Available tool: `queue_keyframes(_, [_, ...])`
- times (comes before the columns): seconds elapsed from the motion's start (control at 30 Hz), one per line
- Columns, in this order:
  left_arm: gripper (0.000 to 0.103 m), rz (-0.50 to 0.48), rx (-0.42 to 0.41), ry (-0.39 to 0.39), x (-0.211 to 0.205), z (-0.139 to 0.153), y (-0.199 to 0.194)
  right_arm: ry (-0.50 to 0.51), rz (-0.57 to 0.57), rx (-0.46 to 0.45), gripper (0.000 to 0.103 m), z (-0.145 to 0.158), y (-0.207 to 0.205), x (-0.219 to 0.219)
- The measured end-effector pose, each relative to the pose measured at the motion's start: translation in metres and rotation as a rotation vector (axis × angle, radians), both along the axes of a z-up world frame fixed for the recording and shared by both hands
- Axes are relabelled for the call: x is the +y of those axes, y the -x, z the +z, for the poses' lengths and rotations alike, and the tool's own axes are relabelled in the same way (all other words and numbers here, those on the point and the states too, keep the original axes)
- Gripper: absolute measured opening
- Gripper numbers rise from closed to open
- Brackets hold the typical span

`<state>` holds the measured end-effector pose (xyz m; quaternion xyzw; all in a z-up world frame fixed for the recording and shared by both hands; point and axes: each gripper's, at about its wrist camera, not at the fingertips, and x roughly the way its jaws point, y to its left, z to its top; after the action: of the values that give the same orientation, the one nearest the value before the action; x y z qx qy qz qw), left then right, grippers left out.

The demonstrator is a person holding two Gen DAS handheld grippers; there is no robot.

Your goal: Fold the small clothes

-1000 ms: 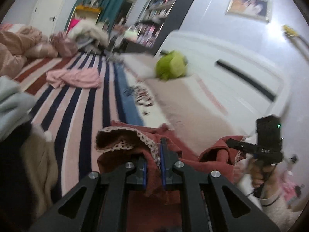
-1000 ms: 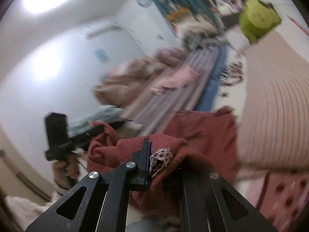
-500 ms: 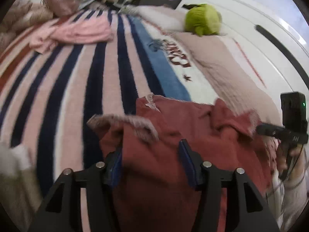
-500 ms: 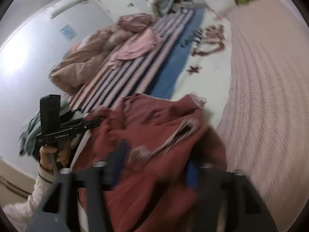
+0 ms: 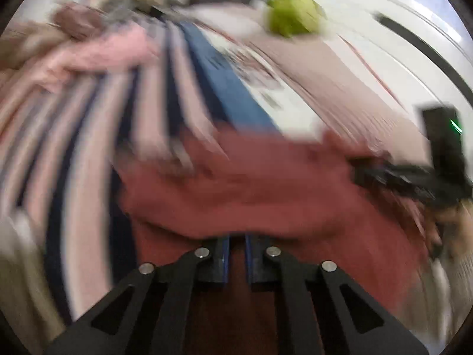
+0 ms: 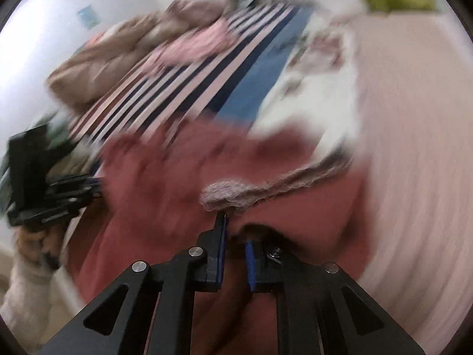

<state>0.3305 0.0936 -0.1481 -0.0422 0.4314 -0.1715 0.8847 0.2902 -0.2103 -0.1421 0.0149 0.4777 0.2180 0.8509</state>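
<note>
Stripes of the bedspread run left of the red garment, which lies spread on the bed. At the garment's near-left edge the left tool is narrowed on red cloth; at its near-right edge the right tool pinches cloth below the lace trim. Both grips look firm through blur. Folding well likely means moving both edges level, cloth taut, corners matched.

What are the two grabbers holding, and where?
Both pinch the red garment: left hand-held gripper on its near edge, right hand-held gripper by the lace trim.
</note>
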Motion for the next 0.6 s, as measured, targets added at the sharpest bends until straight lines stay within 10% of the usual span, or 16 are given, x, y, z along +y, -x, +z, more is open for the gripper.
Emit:
queue_keyframes(0.17, [0.041, 0.156, -0.04, -0.03, 0.024, 0.017, -0.027, -0.041, -0.148, -0.075, 0.009, 0.029, -0.026, -0.034])
queue_keyframes(0.37, [0.071, 0.081, -0.023, -0.001, 0.047, 0.019, 0.049, -0.114, -0.068, -0.05, 0.047, 0.036, 0.059, -0.053])
queue_keyframes(0.5, [0.074, 0.02, 0.059, 0.037, 0.051, -0.009, 0.097, -0.249, -0.032, 0.065, 0.073, 0.009, 0.115, -0.06])
queue_keyframes(0.6, [0.07, -0.003, 0.099, 0.105, 0.043, -0.027, 0.121, -0.232, -0.042, 0.067, 0.065, -0.012, 0.134, -0.052])
